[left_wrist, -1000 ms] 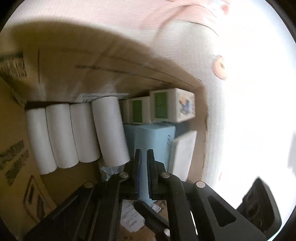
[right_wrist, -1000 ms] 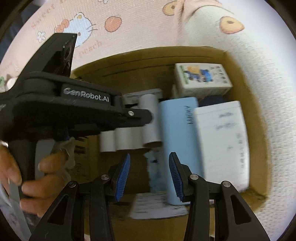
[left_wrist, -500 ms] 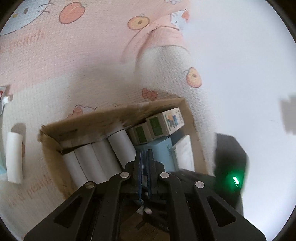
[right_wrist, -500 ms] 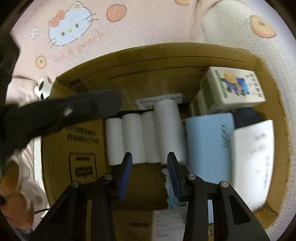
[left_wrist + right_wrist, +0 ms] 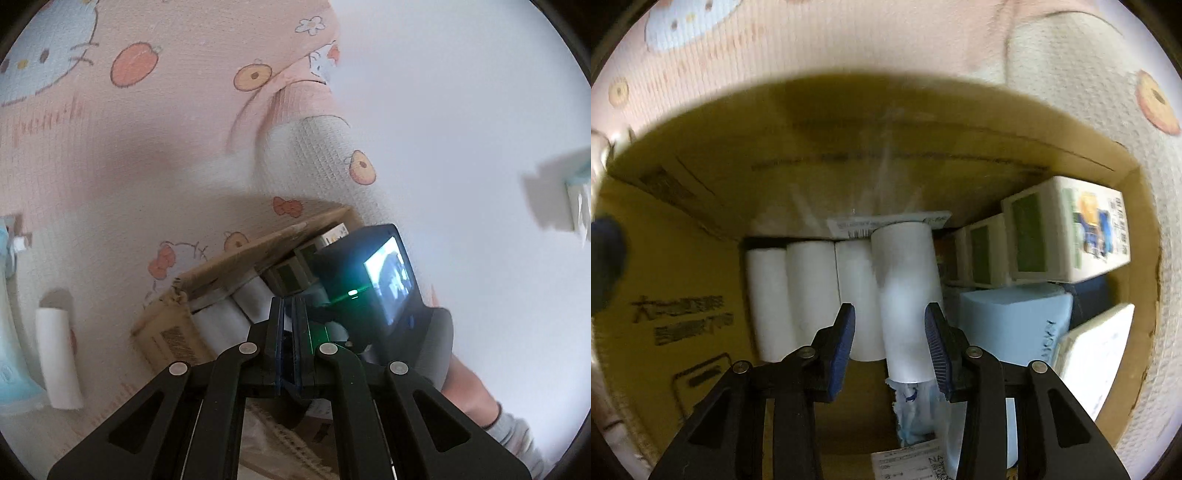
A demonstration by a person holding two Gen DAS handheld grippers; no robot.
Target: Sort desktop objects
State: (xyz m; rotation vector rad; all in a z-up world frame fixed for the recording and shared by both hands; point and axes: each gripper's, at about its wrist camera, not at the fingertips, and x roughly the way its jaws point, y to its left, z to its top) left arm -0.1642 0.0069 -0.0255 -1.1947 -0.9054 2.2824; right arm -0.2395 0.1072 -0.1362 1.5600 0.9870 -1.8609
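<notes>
A cardboard box (image 5: pixel 687 258) holds several white paper rolls (image 5: pixel 812 291), a light blue pack (image 5: pixel 1012 317), small white-and-green cartons (image 5: pixel 1067 232) and a white pack (image 5: pixel 1100 350). My right gripper (image 5: pixel 890 339) is open inside the box, its blue pads either side of the rightmost roll (image 5: pixel 905 284), which lies on top of the others. My left gripper (image 5: pixel 288 339) is shut and empty, raised above the box (image 5: pixel 173 332). One more white roll (image 5: pixel 55 362) lies on the cloth left of the box.
A pink and white cartoon-print cloth (image 5: pixel 147 147) covers the surface. The right gripper's camera body (image 5: pixel 376 280) hangs over the box in the left wrist view. A light blue pack (image 5: pixel 11 369) lies at the far left edge.
My left gripper has pulled up and back out of the box, staying shut. My right gripper has moved down into the box, its open pads now flanking the top roll.
</notes>
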